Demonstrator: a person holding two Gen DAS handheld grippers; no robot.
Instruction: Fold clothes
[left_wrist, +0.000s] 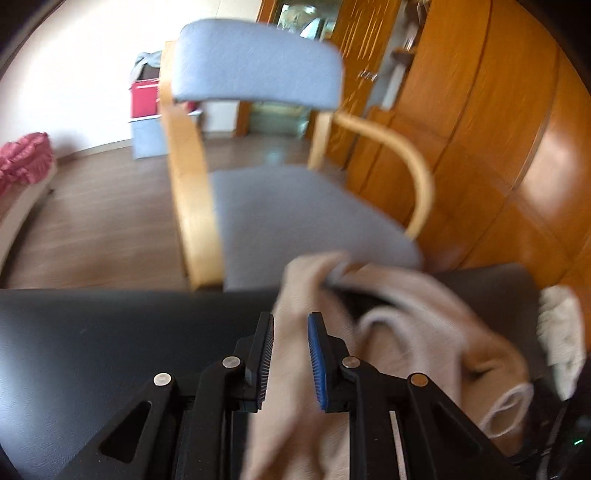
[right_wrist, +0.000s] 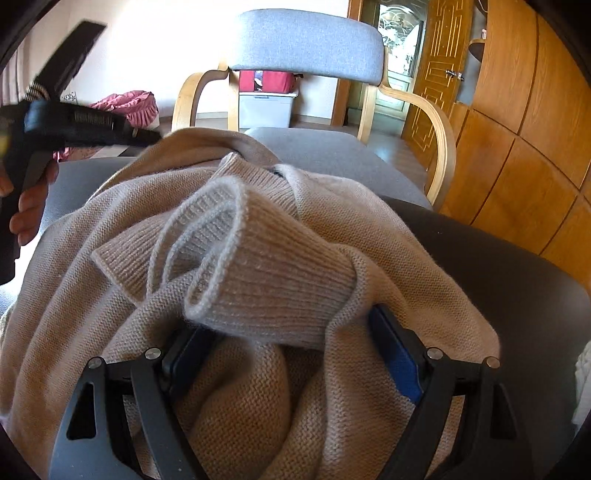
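A beige knit sweater (right_wrist: 74, 258) lies bunched on the dark table (right_wrist: 517, 277). Its ribbed cuff (right_wrist: 266, 266) is folded over the tips of my right gripper (right_wrist: 288, 321), whose jaws stand wide open with loose folds of the knit between them. In the left wrist view a strip of the sweater (left_wrist: 406, 314) runs between the fingers of my left gripper (left_wrist: 291, 317); the jaws are partly apart and the pads do not press on it. From the right wrist view, the left gripper (right_wrist: 92, 122) shows in a hand at the sweater's far left edge.
A grey upholstered chair (right_wrist: 306, 44) with bent wooden arms stands just beyond the table. Wooden cabinets (right_wrist: 535, 129) line the right side. A white cloth (left_wrist: 561, 332) lies at the table's right edge. A pink bundle (left_wrist: 26, 158) and a red box (left_wrist: 144, 98) sit far back.
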